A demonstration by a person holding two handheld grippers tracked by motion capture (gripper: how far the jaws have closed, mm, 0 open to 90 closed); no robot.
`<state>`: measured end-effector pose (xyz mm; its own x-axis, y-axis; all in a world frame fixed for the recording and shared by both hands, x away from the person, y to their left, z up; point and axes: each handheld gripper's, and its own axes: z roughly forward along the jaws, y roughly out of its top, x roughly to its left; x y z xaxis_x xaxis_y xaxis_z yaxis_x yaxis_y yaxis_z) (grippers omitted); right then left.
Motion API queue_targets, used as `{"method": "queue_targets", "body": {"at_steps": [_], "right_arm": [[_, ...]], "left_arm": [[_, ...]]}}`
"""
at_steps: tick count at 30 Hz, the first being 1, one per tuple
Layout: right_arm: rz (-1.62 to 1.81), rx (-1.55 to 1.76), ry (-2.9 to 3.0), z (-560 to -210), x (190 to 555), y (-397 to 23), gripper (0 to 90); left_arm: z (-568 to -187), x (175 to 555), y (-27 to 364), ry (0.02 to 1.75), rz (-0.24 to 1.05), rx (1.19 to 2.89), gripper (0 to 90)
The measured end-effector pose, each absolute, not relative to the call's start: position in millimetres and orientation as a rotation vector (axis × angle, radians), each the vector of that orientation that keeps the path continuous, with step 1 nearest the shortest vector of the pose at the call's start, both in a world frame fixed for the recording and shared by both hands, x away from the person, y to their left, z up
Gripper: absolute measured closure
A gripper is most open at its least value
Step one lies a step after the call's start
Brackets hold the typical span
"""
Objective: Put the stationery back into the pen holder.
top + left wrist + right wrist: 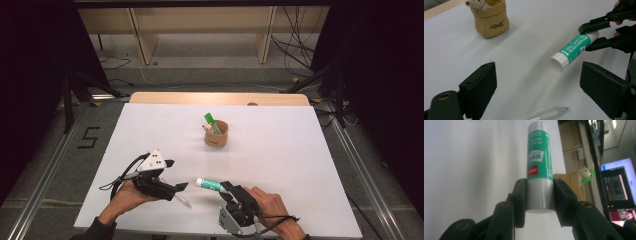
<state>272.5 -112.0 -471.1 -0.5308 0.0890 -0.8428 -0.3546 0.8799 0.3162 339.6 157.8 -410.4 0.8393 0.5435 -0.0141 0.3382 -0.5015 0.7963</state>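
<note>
Right gripper view: "GLUE STICK" label (538, 157)

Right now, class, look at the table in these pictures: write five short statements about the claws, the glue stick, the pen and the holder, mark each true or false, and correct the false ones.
1. The right claw grips the glue stick at its plain grey end. True.
2. The left claw is closed on the pen. False: its jaws stand open and the pen lies on the white table below them.
3. The tan holder stands upright with things in it. True.
4. The glue stick lies flat on the table. False: it is held clear of the surface.
5. The glue stick's label is red all over. False: it is mostly green.
</note>
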Motion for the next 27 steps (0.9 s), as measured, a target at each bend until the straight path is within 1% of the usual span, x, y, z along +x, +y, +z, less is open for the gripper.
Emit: {"method": "queue_targets", "body": {"at_steps": [5,13,19,23,27], "right_arm": [[0.527,-0.312,2.021,-475.2,268.7,-110.5,65.8],[0.463,-0.460,1.957,-482.9,263.1,-106.8,65.8],[0.462,-0.521,1.916,-484.8,260.2,-105.9,65.8],[0.464,-0.531,1.907,-486.1,259.4,-105.8,65.8],[0.458,-0.560,1.893,-486.6,259.4,-105.4,65.8]], "left_arm": [[-406.4,340.5,140.7,0.526,0.293,2.262,14.3],[-411.5,343.3,111.5,0.399,0.209,2.404,15.4],[-415.2,345.0,94.6,0.318,0.146,2.476,15.8],[-416.7,347.4,87.2,0.296,0.099,2.504,16.0],[-418.7,348.2,80.3,0.260,0.085,2.555,17.3]]}}
